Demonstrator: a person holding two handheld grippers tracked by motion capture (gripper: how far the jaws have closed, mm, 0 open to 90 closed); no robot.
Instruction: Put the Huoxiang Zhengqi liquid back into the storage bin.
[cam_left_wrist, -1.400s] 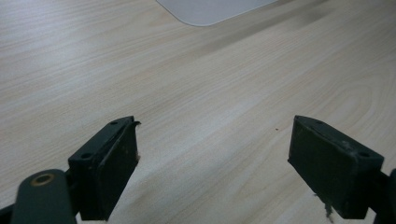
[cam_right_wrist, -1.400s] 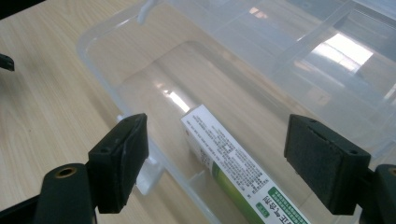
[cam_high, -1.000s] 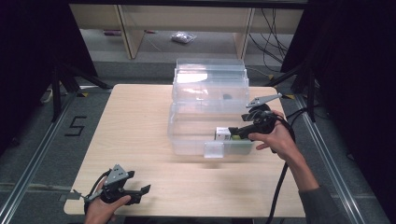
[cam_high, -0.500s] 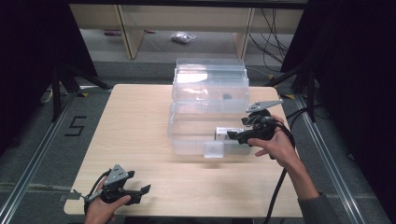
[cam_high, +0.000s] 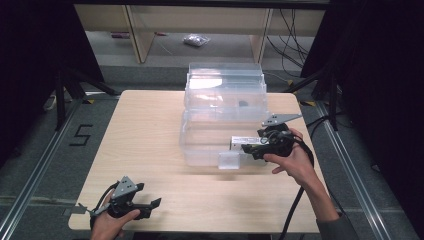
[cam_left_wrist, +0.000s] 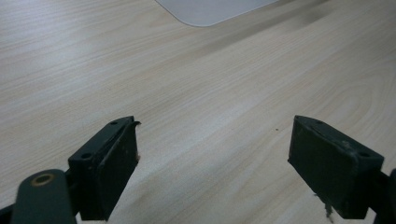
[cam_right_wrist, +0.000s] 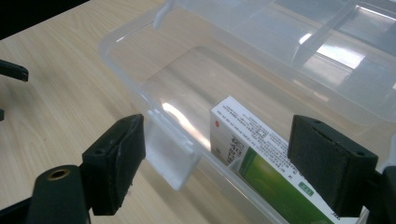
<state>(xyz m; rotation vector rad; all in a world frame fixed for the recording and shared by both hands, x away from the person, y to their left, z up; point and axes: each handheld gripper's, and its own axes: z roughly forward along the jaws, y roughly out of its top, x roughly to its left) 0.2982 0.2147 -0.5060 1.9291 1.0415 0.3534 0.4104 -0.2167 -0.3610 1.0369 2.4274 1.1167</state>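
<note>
Carton in open clear bin.
White-and-green printed carton (cam_right_wrist: 261, 172) lies flat inside the lidless clear plastic bin (cam_high: 210, 145), against its near wall.

Floor marking (cam_high: 81, 135): the numeral "5" in black, on the grey floor left of the table (cam_high: 145, 150), seen in the high view.

Carton (cam_right_wrist: 261, 175): white with a green panel, lying inside the clear plastic box (cam_right_wrist: 140, 88), seen in the right gripper view. Its white faces carry several lines of small dark print, a red round mark near the top corner and a small green tag near the lower end. All of this print is too small and blurred to read; no word or brand can be made out.

High view: the carton (cam_high: 243, 141) shows a white face with grey print, not legible.

Left gripper view: no lettering on the table surface.
</note>
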